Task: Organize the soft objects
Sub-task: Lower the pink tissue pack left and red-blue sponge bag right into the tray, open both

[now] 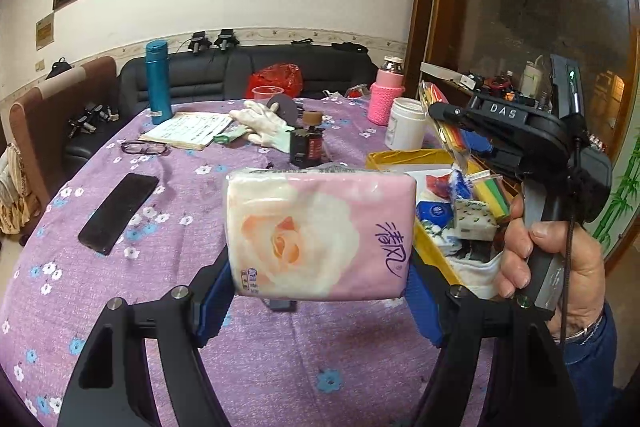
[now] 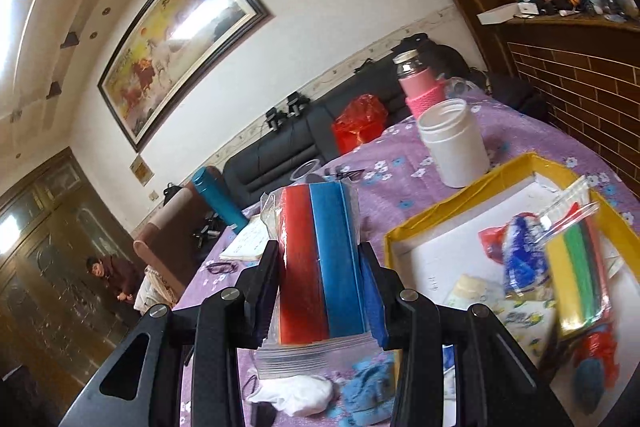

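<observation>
Left tongs (image 1: 320, 279): clamped on the pink tissue pack (image 1: 320, 235), blue pads on its two short ends, jaws fairly wide because the pack is wide. Pack is lifted clear of the purple tablecloth (image 1: 160, 267), rose print facing the camera, roughly level.

Right tongs (image 2: 320, 291): jaws narrow, gripping a clear zip bag (image 2: 316, 267) with red and blue strips inside. Bag stands upright between the pads, zip seal hanging below them. In the left view the same tongs show at the table's right side, in my right hand (image 1: 560, 267), held over the yellow box (image 1: 392, 159).

Yellow box (image 2: 440, 215) sits at the table's right edge. Inside: a second bag with yellow and green strips (image 2: 576, 267), a small printed tissue pack (image 1: 476, 219), blue and red wrappers; the rest is too jumbled to tell.

Just beyond the box's far edge: white jar (image 2: 456, 143), then a pink-sleeved bottle (image 2: 420, 87). Left half of the table: black phone (image 1: 116, 215), glasses (image 1: 144, 148), notebook (image 1: 188, 131), teal flask (image 1: 158, 83), white glove (image 1: 260, 123).

On the cloth below the right tongs: white cloth (image 2: 296, 395) and blue cloth (image 2: 372, 387), touching.
</observation>
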Demonstrator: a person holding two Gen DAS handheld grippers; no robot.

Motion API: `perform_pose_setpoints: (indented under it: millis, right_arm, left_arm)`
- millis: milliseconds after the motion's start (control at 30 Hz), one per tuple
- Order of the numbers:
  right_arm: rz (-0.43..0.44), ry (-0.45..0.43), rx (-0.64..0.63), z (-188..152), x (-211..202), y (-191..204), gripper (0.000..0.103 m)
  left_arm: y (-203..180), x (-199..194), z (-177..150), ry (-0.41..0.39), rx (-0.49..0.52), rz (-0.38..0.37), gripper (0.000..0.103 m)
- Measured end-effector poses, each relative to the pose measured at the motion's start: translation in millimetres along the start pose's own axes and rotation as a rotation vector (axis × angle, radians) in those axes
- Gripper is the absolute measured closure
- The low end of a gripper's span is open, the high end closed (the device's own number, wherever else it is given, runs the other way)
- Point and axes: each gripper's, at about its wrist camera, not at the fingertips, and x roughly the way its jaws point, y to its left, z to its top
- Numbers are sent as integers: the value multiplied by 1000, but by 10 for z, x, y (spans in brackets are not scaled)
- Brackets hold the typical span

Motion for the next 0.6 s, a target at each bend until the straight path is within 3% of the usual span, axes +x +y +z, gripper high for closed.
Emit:
perform_pose_setpoints:
  millis: [300,600]
  right_arm:
    - [-73,-64,20,176,-420,-269,62]
    - [-198,-85,55,462,-774,-924,62]
  left_arm:
    - [-233,182,48,24,15,-81,29]
    - [-803,442,159,65,100,-167,29]
